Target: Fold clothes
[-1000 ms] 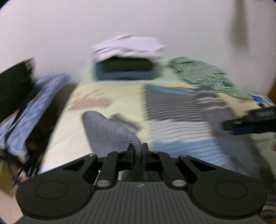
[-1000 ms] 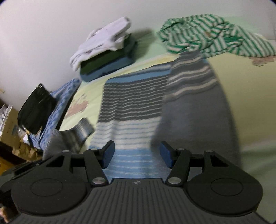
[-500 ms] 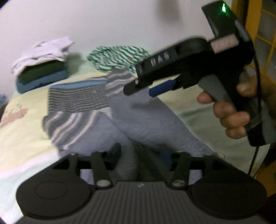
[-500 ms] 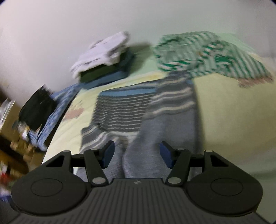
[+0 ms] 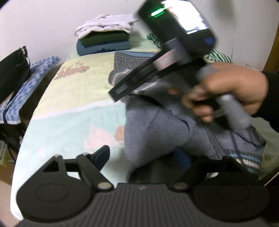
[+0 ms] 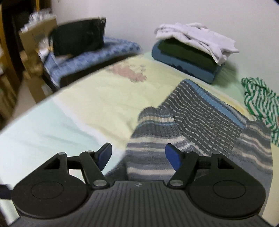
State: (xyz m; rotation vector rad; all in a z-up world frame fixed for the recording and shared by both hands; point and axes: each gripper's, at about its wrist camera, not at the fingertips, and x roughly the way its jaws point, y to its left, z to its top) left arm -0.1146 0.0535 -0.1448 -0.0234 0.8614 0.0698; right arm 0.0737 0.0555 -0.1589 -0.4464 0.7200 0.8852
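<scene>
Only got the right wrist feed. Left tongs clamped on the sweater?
Observer: No, the left tongs are open; the sweater lies loose between them.
Operator: Power on the right tongs?
Observer: A green light is lit on the body.
Operator: Where are they sitting?
Observer: A hand holds them over the sweater, ahead of the left tongs.

Home bedroom: bed (image 6: 73, 104) with pastel cartoon sheet against white wall, folded clothes stack (image 6: 188, 57) at its far end, cardboard boxes (image 6: 37, 29) and black bag (image 6: 78, 39) beside bed.
</scene>
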